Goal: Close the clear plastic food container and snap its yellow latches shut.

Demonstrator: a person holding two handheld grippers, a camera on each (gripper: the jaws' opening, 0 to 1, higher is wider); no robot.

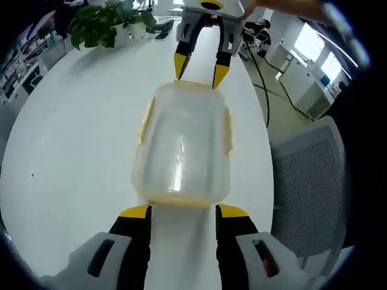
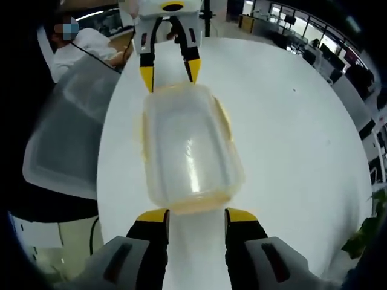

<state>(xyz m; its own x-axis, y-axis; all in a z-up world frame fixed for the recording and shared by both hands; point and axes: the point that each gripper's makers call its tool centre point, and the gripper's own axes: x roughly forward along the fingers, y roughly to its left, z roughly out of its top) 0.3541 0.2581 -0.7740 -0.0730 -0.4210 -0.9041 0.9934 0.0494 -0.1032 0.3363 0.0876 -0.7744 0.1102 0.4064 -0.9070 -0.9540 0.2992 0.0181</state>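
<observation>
Container bracketed end to end between your two tools, lid on, latches waiting.

The clear food container (image 1: 181, 145) sits on the white table (image 1: 78, 145) just ahead of your left tool (image 1: 182, 211), whose yellow-tipped jaws stand spread and empty at its near short end; your right tool (image 2: 196, 214) faces it from the far end, likewise spread and gripping nothing, its tips just at that rim. Holding it lengthwise between both tools likely keeps it from sliding when you press. The lid appears seated, and the yellow latches (image 1: 145, 118) along the long sides look flared outward, so they seem not yet snapped, though the clear plastic makes this hard to judge. Off to your left tool's right stands a mesh chair (image 1: 308, 181); beyond the container, a potted plant (image 1: 106, 24).
</observation>
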